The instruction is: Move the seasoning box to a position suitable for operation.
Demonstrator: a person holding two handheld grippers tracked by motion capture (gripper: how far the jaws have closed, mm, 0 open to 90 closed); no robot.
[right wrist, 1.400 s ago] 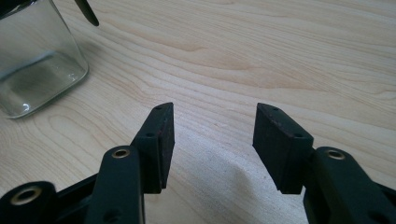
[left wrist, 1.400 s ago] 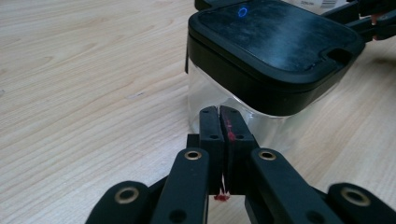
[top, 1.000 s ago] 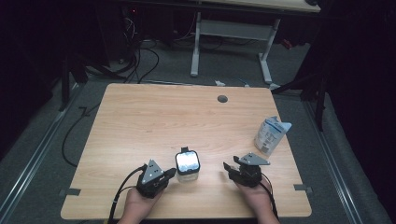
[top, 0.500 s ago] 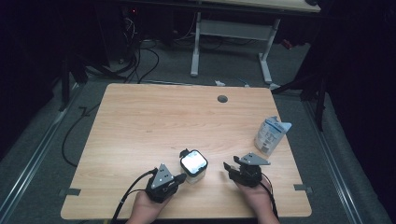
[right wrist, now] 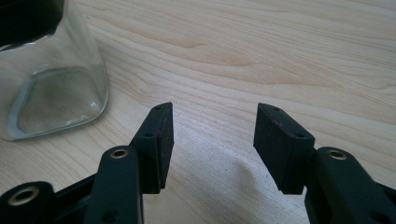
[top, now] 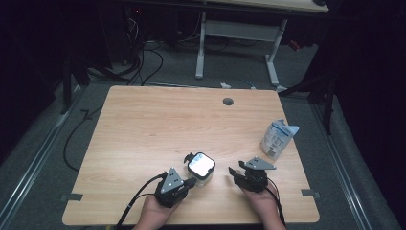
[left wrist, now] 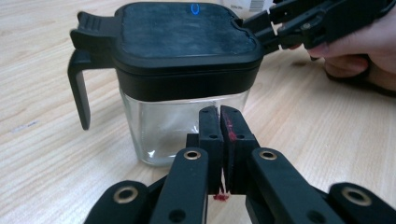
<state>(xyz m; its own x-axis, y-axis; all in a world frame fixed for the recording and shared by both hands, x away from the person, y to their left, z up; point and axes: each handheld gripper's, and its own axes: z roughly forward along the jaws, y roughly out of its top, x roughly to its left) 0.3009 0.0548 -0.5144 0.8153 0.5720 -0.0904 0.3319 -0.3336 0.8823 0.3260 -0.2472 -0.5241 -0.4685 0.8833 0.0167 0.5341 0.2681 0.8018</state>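
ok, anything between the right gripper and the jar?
No. In the high view only bare table separates the right gripper from the jar; its jaws are open and empty.

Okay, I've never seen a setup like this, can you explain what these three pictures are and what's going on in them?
A person sits at a wooden table holding a hand-operated two-jaw tool in each hand. One picture looks down from above; the other two come from cameras riding on the tools. The left gripper is shut, holding nothing, and points at a clear glass jar with a black lid. The right gripper is open and empty beside that jar. A small white pouch stands near the table's right edge.
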